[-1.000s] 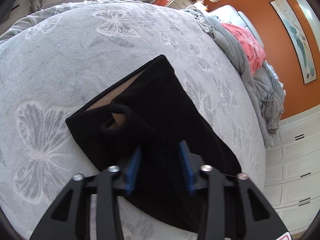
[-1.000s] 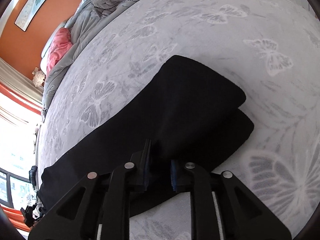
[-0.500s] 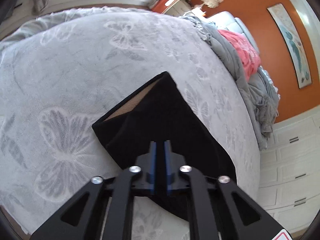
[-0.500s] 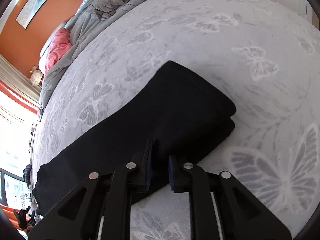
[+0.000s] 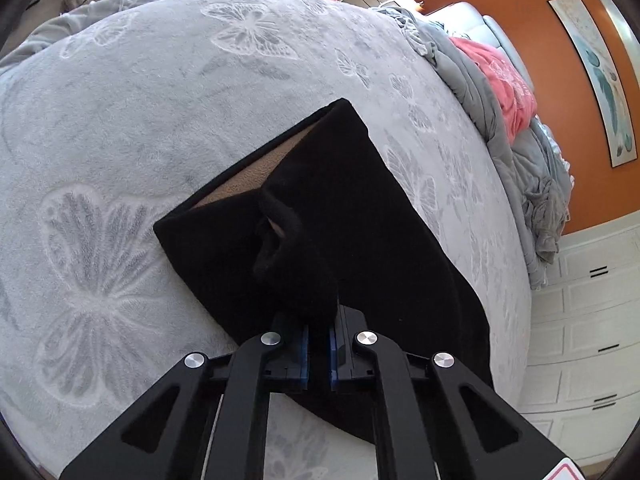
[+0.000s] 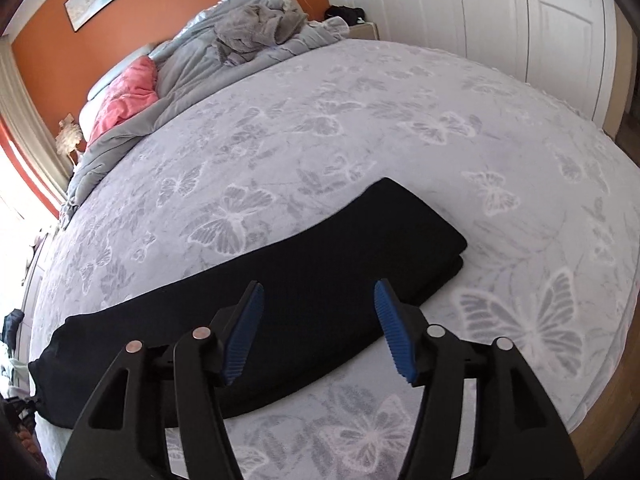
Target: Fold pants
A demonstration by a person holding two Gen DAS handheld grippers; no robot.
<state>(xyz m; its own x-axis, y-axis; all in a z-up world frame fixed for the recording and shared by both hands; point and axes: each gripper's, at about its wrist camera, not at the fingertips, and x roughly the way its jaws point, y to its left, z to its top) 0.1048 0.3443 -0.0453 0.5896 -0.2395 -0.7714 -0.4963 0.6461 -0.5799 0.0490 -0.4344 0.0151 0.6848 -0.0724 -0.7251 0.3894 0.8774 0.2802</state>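
Black pants [image 5: 380, 200] lie folded lengthwise on the grey butterfly blanket [image 5: 140, 100], the waistband's tan lining [image 5: 248, 176] showing at the far left end. My left gripper [image 5: 318, 322] is shut on a bunched-up fold of the pants' near edge, and the pinched cloth rises into a hump. In the right wrist view the pants [image 6: 340, 248] stretch across the blanket [image 6: 400, 140], their doubled end at the right. My right gripper [image 6: 319, 286] hovers above their near edge with its jaws opening and nothing between the blue pads.
A crumpled grey duvet [image 6: 248, 36] and a pink pillow [image 6: 124, 100] lie along the bed's head against the orange wall. White drawers [image 5: 580, 320] stand past one side of the bed, and white closet doors [image 6: 500, 12] past the other.
My left gripper closed on the pants' edge and bunched it up. My right gripper let go of the pants, opened wide and rose away from them.
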